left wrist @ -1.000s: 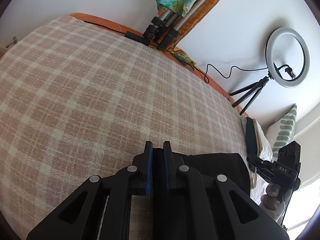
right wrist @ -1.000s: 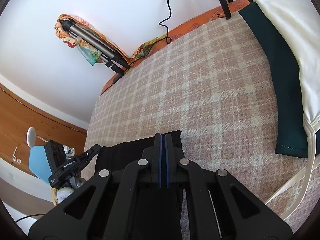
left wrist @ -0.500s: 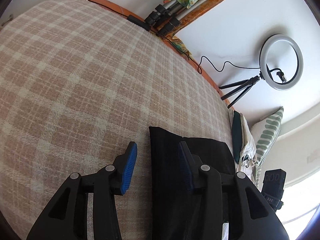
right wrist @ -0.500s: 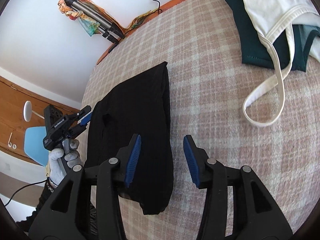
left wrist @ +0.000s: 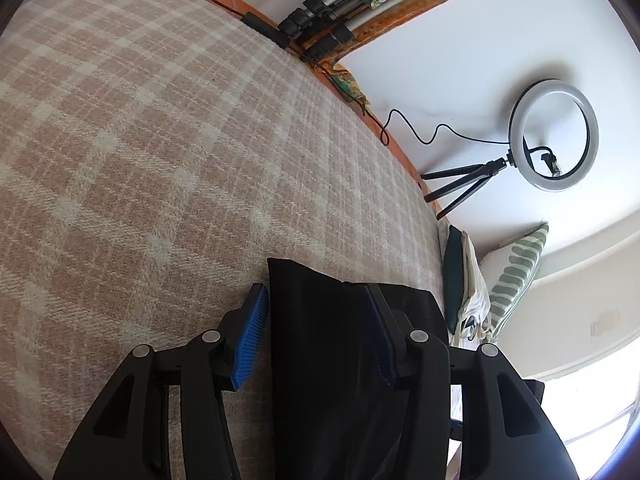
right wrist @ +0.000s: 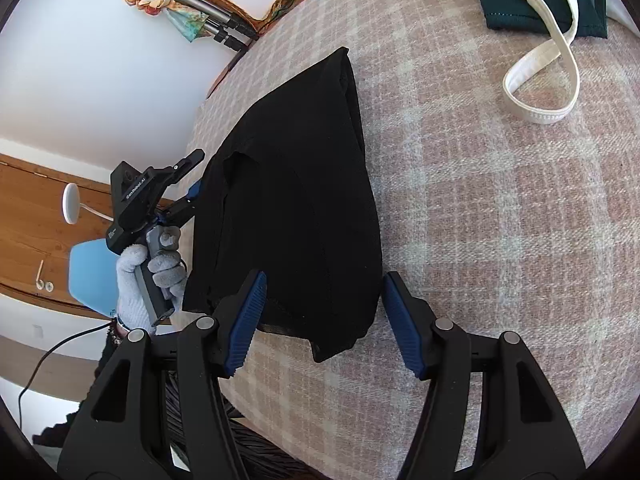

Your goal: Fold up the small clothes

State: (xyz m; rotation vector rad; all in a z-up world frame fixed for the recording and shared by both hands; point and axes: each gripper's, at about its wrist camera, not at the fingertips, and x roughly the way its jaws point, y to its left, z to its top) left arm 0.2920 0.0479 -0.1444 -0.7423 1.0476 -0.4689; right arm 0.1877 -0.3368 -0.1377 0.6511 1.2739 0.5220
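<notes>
A black garment (right wrist: 296,184) lies folded lengthwise on the plaid bed cover (right wrist: 500,200); it also shows in the left wrist view (left wrist: 332,360). My left gripper (left wrist: 316,312) is open, its blue pads (left wrist: 250,336) straddling the garment's near end without holding it. My right gripper (right wrist: 324,304) is open just above the other end of the garment, empty. The left gripper (right wrist: 190,184) also appears in the right wrist view, held in a gloved hand (right wrist: 148,276) at the garment's far edge.
A dark green garment (right wrist: 520,8) and a white one with a looped strap (right wrist: 548,76) lie at the bed's far side. A ring light on a tripod (left wrist: 552,136), a folded tripod (left wrist: 332,12), a cable (left wrist: 416,136) and a leaf-pattern pillow (left wrist: 516,276) sit by the wall.
Both grippers were shut on the black garment a second ago. They have opened, let it go on the bed and pulled back.
</notes>
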